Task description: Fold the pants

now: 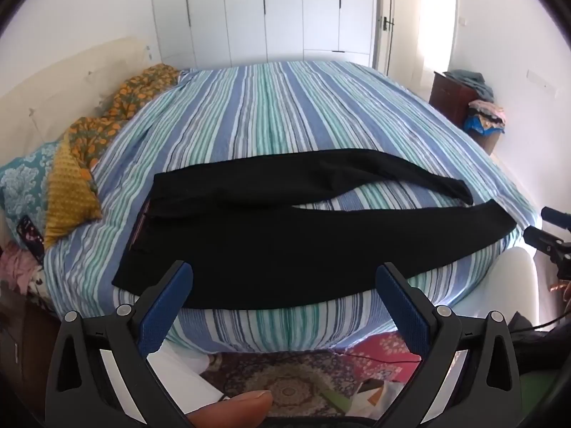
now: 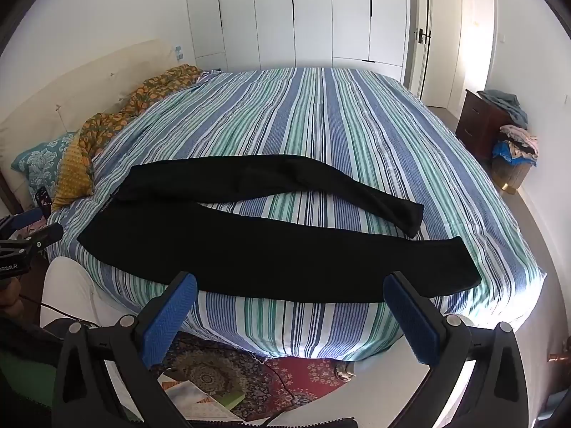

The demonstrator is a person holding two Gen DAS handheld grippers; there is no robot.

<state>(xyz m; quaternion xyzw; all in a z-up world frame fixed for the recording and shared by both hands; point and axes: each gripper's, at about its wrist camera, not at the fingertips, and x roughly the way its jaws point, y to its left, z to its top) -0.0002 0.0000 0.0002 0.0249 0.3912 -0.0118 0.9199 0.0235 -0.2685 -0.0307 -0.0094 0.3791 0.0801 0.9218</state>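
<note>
A striped bedspread [image 2: 357, 125] covers the bed; white wardrobes [image 2: 303, 14] line the wall. Patterned pillows [image 1: 25, 178] crowd the headboard; a wooden nightstand [image 2: 478, 121] holds clothes.

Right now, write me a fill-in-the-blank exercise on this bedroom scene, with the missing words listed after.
1. The pants spread on the striped bed are ____ in colour.
2. Neither the left gripper nor the right gripper holds anything; the jaws of both stand ____.
3. The two pant legs lie ____, with a strip of bedcover showing between them.
4. The pillows lie near the pants' ____ end.

Missing words: black; open; apart; waist
</note>
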